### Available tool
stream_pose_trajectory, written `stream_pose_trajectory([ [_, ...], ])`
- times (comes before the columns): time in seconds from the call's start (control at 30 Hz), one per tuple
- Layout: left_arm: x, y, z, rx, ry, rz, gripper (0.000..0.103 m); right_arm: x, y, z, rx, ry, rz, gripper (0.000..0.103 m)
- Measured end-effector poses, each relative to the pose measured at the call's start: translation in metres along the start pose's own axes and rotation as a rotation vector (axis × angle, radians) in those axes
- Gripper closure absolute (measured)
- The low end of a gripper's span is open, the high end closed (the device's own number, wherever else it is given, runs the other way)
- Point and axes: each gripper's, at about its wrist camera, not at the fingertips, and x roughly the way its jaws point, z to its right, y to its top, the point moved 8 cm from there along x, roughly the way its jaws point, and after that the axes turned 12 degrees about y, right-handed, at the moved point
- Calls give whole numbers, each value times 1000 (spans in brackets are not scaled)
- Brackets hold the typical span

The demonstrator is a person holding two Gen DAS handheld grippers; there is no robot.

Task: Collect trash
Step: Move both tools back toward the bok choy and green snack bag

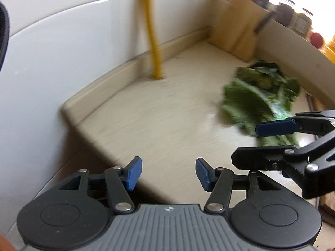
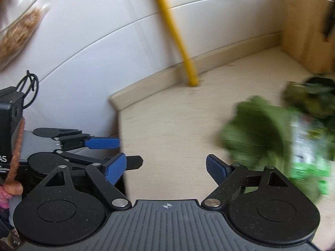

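A heap of green leafy scraps (image 1: 259,96) lies on the beige countertop (image 1: 167,113) toward the right; in the right wrist view the leafy scraps (image 2: 261,129) come with a green-and-white wrapper (image 2: 307,152), blurred. My left gripper (image 1: 168,173) hovers open over the counter's near edge, nothing between its blue pads. My right gripper (image 2: 166,168) is open too, left of the greens and holding nothing. From the left wrist view the right gripper (image 1: 261,144) reaches in from the right, its blue pad (image 1: 276,127) over the near end of the leaves.
A yellow pipe (image 1: 155,48) stands upright at the back by the white tiled wall (image 1: 73,41). A wooden block (image 1: 232,25) fills the back corner. Jars (image 1: 301,18) sit on a ledge at the far right. The counter ends at a corner (image 2: 117,104) on the left.
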Motion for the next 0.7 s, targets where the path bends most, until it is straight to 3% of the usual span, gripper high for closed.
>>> stream_pose_trajectory([
  [0.1, 4, 15, 27, 57, -22, 19, 41, -20, -3, 31, 53, -41, 22, 14],
  [0.4, 19, 40, 92, 117, -66, 17, 40, -58, -18, 90, 103, -123, 56, 13],
  [0.7, 36, 72, 134, 113, -35, 41, 40, -97, -13, 156, 125, -207, 97, 6],
])
